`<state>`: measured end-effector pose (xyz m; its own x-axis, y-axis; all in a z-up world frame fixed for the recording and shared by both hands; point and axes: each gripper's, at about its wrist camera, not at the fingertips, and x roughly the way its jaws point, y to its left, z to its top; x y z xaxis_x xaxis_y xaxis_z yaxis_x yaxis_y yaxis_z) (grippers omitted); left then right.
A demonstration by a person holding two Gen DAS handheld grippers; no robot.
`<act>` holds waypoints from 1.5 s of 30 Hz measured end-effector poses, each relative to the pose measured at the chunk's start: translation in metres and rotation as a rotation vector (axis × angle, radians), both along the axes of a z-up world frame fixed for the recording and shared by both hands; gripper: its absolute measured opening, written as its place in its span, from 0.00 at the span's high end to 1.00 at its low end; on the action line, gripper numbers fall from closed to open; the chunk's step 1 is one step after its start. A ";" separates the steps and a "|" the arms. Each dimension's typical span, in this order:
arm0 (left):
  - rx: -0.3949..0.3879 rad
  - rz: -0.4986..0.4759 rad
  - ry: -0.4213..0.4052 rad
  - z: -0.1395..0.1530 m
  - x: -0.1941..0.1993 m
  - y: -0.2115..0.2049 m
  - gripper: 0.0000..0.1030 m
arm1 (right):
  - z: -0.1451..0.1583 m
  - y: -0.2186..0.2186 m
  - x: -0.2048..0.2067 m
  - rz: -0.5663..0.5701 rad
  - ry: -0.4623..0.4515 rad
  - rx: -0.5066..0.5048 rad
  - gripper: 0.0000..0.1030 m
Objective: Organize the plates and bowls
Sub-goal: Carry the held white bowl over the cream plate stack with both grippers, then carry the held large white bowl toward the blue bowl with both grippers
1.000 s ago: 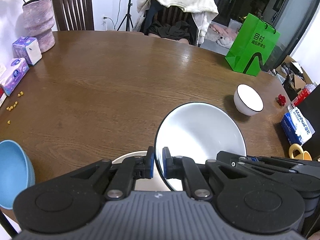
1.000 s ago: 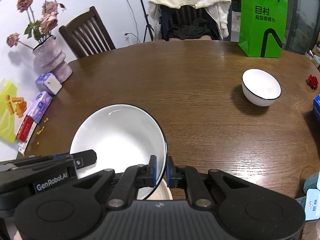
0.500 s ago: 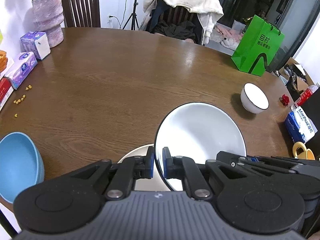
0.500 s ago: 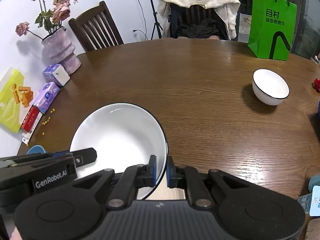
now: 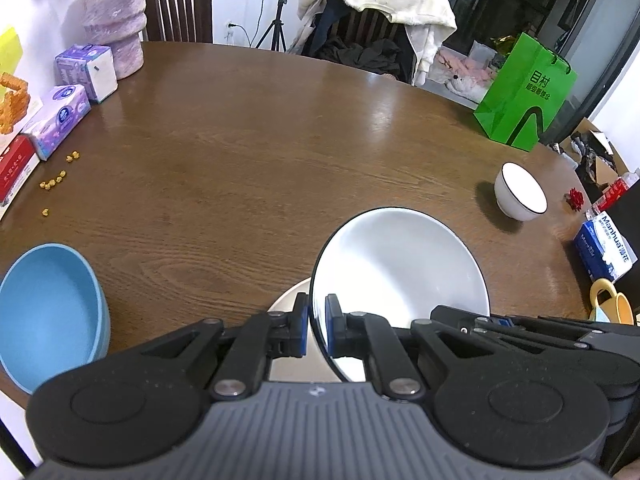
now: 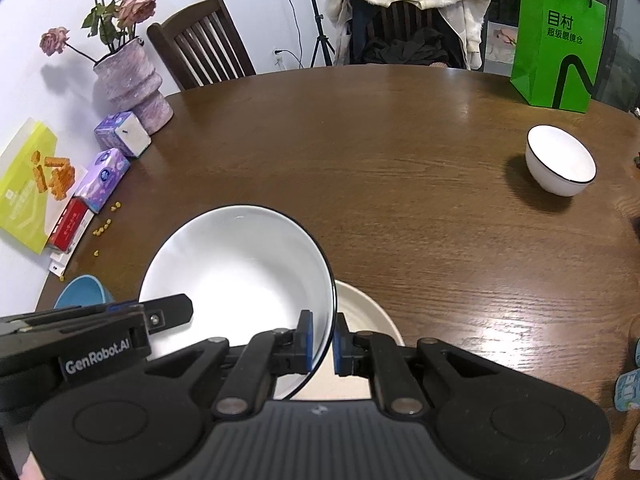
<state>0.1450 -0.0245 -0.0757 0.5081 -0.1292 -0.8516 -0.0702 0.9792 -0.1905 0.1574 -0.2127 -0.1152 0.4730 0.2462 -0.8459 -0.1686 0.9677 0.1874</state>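
1. Pinching the large white black-rimmed bowl [image 5: 400, 276] by opposite rim edges: left gripper [image 5: 317, 328] and right gripper [image 6: 322, 340], pads clamped on it.
2. Bowl held above the cream round plate [image 6: 364, 316], near edge of the brown wooden table [image 5: 260, 152].
3. Small white bowl [image 6: 560, 166] well apart on the right; blue bowl [image 5: 48, 312] on the left edge.

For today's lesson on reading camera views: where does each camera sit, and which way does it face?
Left wrist: on the left gripper, looking down across the table; its fingers pinch the big white bowl's left rim; the right gripper shows at right.
Right wrist: on the right gripper, pinching that bowl's right rim; the left gripper shows at left.
Shared: big bowl, small white bowl, green bag, vase.
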 end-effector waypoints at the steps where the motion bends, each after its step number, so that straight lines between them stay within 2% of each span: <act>1: -0.001 0.000 0.000 0.000 -0.001 0.002 0.92 | -0.001 0.002 -0.001 0.000 0.001 0.000 0.91; 19: 0.010 0.004 0.011 0.003 -0.006 0.049 0.92 | 0.000 0.049 -0.007 0.011 0.018 -0.001 0.91; 45: 0.031 0.100 0.022 0.012 -0.018 0.132 0.92 | 0.003 0.138 -0.004 0.120 0.032 0.007 0.90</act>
<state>0.1268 0.1071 -0.0637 0.4982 -0.0521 -0.8655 -0.1714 0.9726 -0.1573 0.1534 -0.0750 -0.1117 0.4129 0.3058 -0.8579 -0.2773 0.9394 0.2014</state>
